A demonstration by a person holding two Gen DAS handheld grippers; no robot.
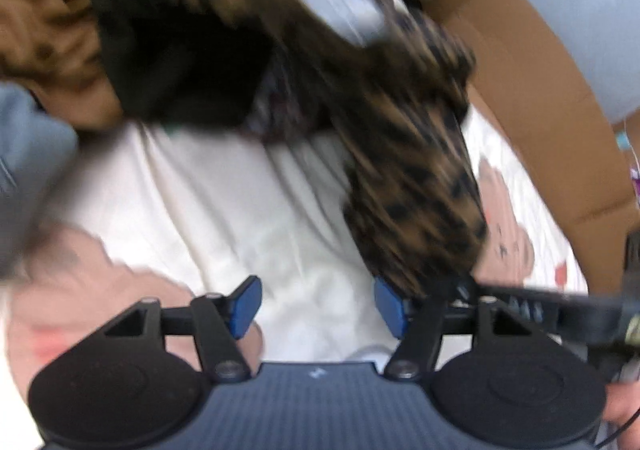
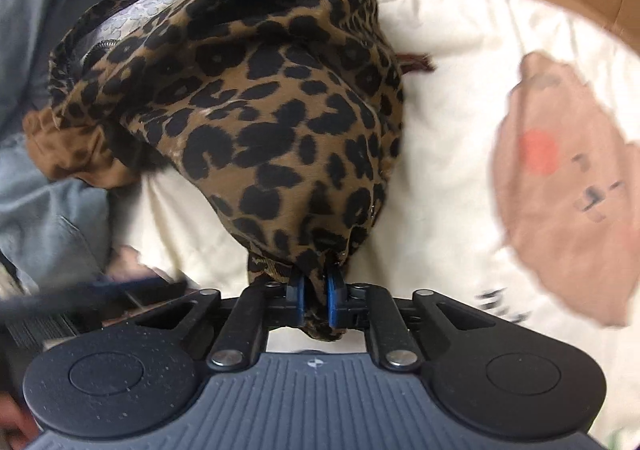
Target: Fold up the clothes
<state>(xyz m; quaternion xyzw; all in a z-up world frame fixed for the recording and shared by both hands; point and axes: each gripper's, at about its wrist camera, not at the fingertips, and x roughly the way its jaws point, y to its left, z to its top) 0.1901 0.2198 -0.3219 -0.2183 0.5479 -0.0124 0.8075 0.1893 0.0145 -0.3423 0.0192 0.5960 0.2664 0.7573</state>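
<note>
While the left wrist view is smeared by blur, the right wrist view is sharp: right gripper (image 2: 316,300) pinches a bunched corner of the leopard-print garment (image 2: 256,109) between its blue pads, low centre. Garment billows toward upper left of that frame, over a cream sheet (image 2: 448,49) with a pink cartoon print (image 2: 572,185). Left view alone shows the left gripper (image 1: 318,306) standing wide, nothing between the fingers; the garment (image 1: 412,185) runs from top to just beside the right-hand pad. Cardboard box (image 1: 532,89) at upper right; grey cloth (image 2: 48,29) at left edge.
</note>
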